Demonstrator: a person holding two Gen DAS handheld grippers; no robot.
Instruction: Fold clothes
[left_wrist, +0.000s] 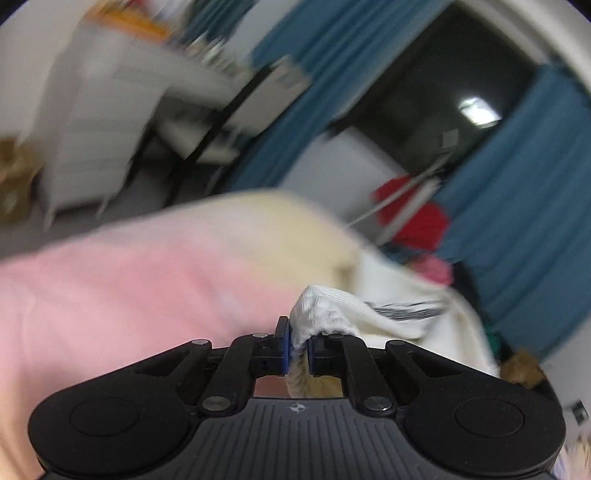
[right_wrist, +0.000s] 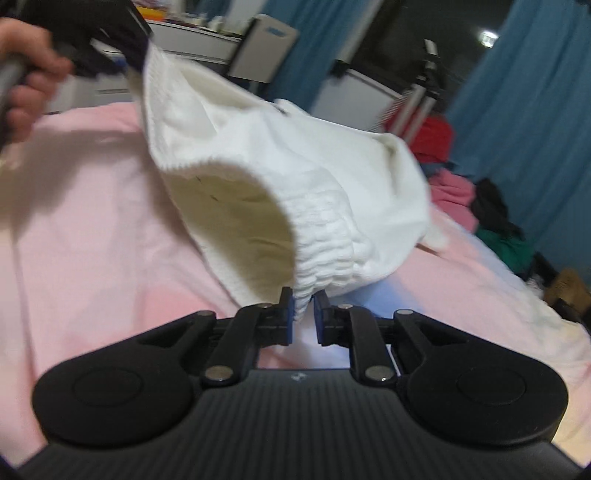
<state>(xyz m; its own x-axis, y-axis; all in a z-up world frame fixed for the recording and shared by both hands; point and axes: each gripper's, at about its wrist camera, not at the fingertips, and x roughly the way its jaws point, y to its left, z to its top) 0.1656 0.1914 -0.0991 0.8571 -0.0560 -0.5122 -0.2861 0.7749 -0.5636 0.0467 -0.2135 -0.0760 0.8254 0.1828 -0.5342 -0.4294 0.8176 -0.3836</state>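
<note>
At the bottom of the left wrist view, the left gripper (left_wrist: 298, 345) has its blue-padded jaws pressed almost together on a bunched fold of the white garment (left_wrist: 332, 314), which squeezes up out of the narrow gap and spreads toward the right of the frame, where a small label with dark stripes shows on the cloth. Below the pads a little of the same fabric hangs down between the fingers. In the right wrist view, the right gripper (right_wrist: 305, 317) sits low in the centre with a slightly wider gap; the ribbed elastic edge of the garment (right_wrist: 280, 147) comes down into that gap and lies against the left pad, while it cannot be told whether the right pad touches it. From there the cloth rises as an open pouch toward the upper left of the frame, where the other gripper holds its far edge and a hand (right_wrist: 26, 77) grips the handle. Under the garment lies the pink sheet (right_wrist: 92, 221), filling the lower half of both views. Farther off, at the right edge, sits a pile of red, pink, dark and green clothes (right_wrist: 461, 192), and behind it hang blue curtains (right_wrist: 528, 110).
</note>
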